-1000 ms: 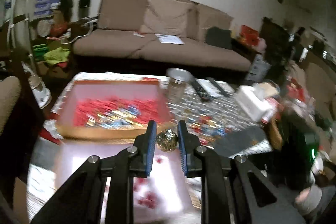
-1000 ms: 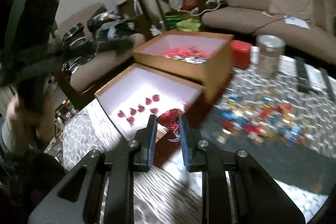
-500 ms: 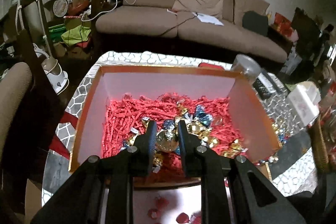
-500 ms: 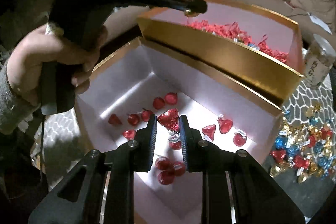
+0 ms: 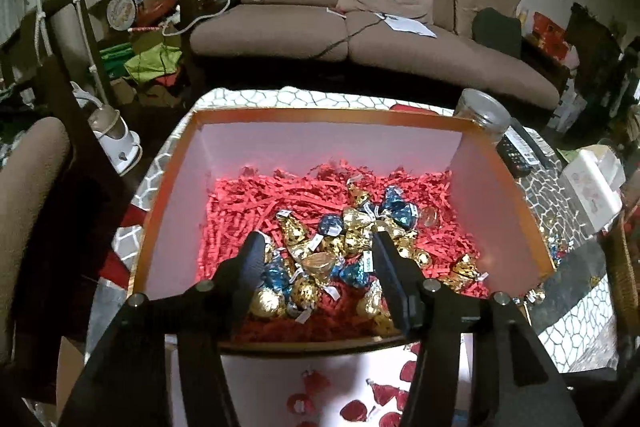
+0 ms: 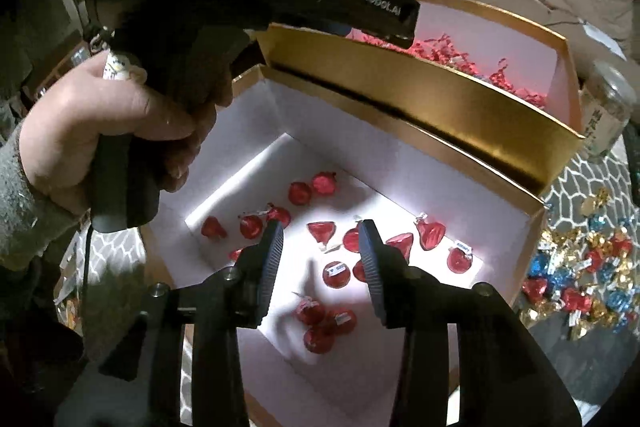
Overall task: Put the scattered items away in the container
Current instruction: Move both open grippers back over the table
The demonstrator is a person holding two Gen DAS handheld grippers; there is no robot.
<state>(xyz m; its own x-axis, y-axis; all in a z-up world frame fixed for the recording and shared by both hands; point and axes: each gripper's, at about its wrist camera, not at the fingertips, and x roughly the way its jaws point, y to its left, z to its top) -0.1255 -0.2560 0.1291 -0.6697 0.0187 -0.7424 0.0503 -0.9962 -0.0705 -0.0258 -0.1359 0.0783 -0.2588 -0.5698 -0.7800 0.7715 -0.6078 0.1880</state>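
Claw fingers on both sides stand spread and empty now. Half a second ago our left claw (image 5: 318,259) pinched a gold foil chocolate and our right claw (image 6: 320,261) pinched a red one; both have let go, so two more sweets are sorted and both claws are free for another trip, we judge.

Our left claw hangs over the gold-walled box (image 5: 328,115), lined pale pink and bedded with crinkled red paper shreds (image 5: 256,199). A heap of gold and blue foil chocolates (image 5: 348,231), teardrop-shaped with paper tags, lies on the shreds between the fingers.

Our right claw hangs over the shallower white-lined lid (image 6: 400,163) pressed against that box. Red foil chocolates (image 6: 340,273), shiny and creased, lie loose on its smooth floor; which one just dropped we cannot tell.

Many scattered chocolates (image 6: 584,279) in red, blue and gold remain on the bench (image 6: 588,187), whose cover shows a grey honeycomb pattern. A glass jar (image 6: 608,115) stands beyond the box.
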